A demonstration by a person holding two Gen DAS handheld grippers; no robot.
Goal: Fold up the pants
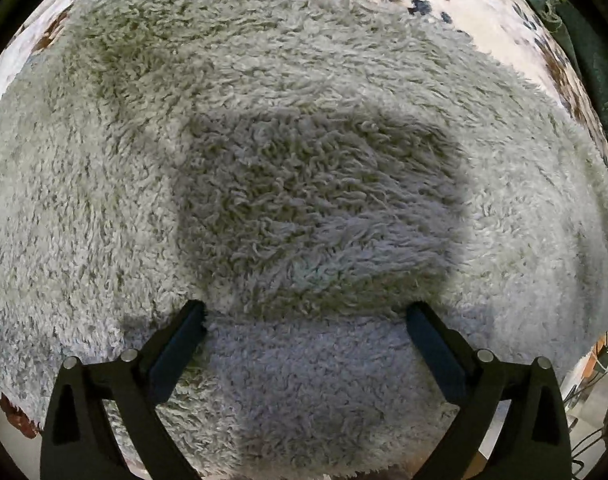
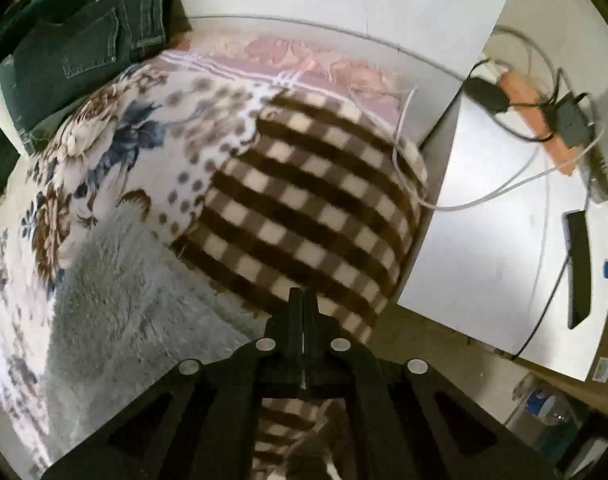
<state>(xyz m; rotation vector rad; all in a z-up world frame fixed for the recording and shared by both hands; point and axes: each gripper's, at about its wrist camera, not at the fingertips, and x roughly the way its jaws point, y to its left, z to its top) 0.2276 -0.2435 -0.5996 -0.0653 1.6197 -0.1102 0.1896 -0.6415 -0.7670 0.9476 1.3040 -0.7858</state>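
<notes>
Grey fluffy fleece pants (image 1: 287,168) fill the left wrist view, spread over a floral blanket (image 1: 504,12). My left gripper (image 1: 304,312) is open just above the fleece, its fingers (image 1: 183,340) wide apart and holding nothing. In the right wrist view my right gripper (image 2: 304,300) is shut and empty, out past the edge of the grey pants (image 2: 115,280), over the brown checked part of the blanket (image 2: 304,208).
Dark green jeans (image 2: 83,48) lie folded at the far left of the bed and show at the right edge in the left wrist view (image 1: 596,80). A white table (image 2: 496,240) with cables, chargers (image 2: 568,120) and a dark remote (image 2: 580,268) stands to the right.
</notes>
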